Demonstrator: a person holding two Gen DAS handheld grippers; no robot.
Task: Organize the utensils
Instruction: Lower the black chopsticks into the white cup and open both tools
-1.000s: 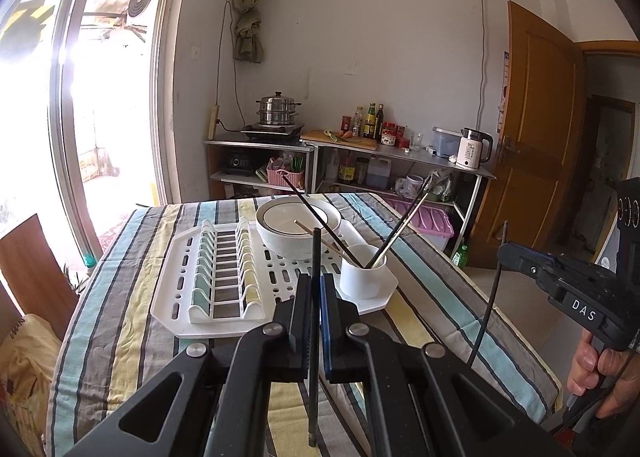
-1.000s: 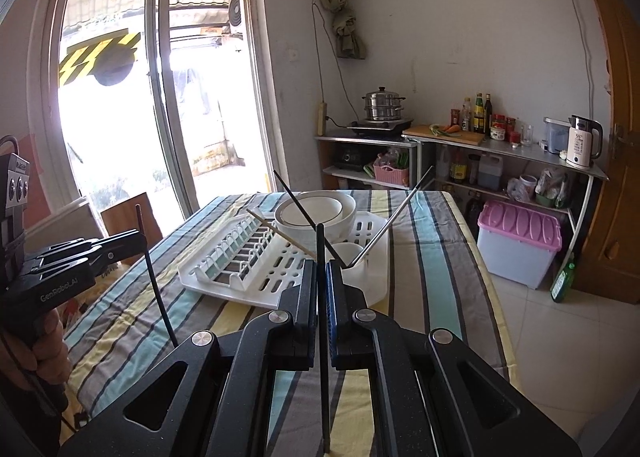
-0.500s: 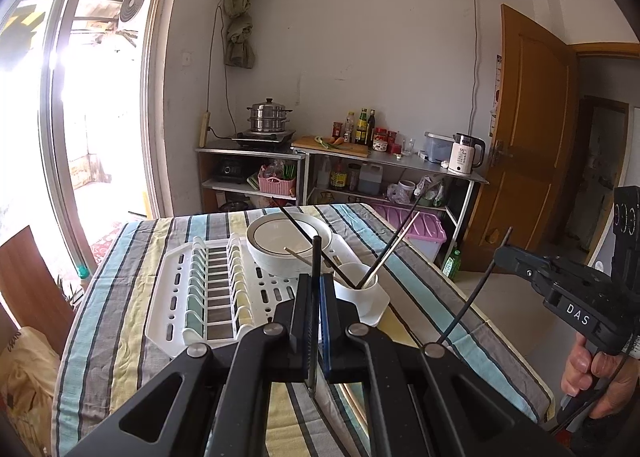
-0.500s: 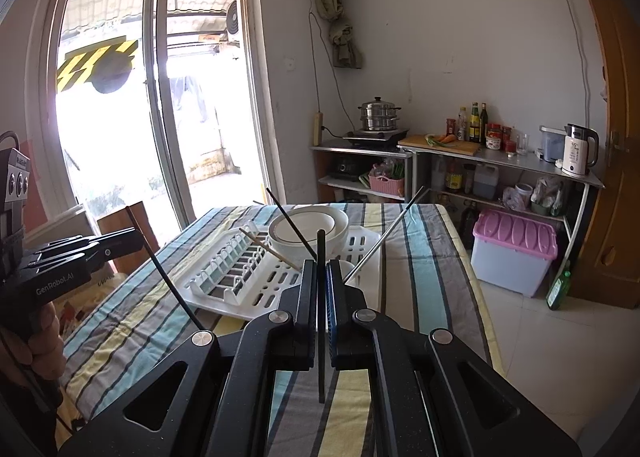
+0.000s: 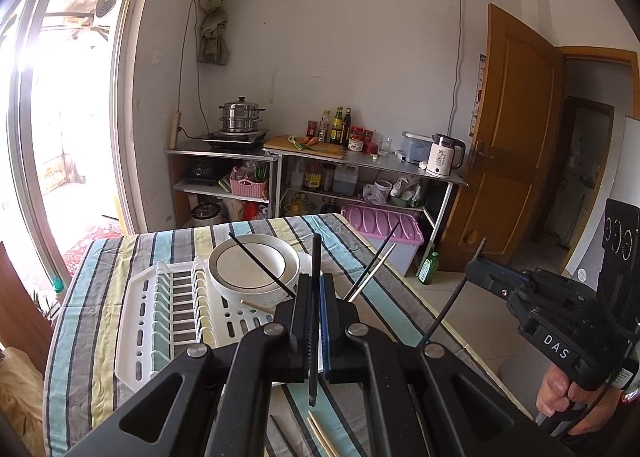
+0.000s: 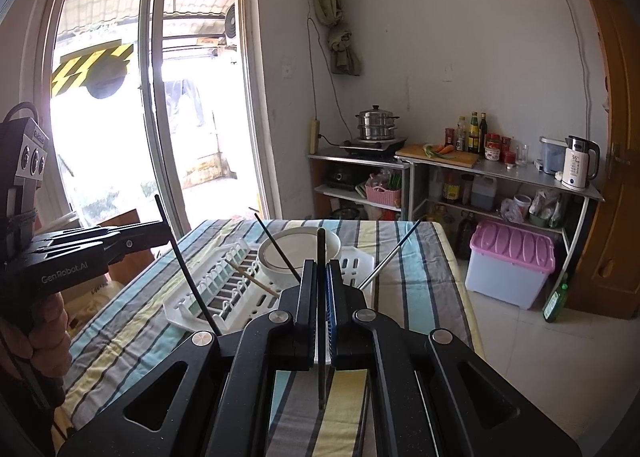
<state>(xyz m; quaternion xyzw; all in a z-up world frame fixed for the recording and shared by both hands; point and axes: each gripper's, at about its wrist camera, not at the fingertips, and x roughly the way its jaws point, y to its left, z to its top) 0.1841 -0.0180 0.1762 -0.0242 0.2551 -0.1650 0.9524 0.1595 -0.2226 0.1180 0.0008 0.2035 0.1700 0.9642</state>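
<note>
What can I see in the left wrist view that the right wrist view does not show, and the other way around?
Only the left wrist view shows the loose chopsticks lying on the striped tablecloth below the left hand-held gripper, and the open wooden door.

Only the right wrist view shows the sliding glass door.

Both show the white drying rack, the white bowl, the chopsticks standing behind the jaws, the electric kettle, and each hand-held gripper, including the right hand-held gripper, shut on one black chopstick.
</note>
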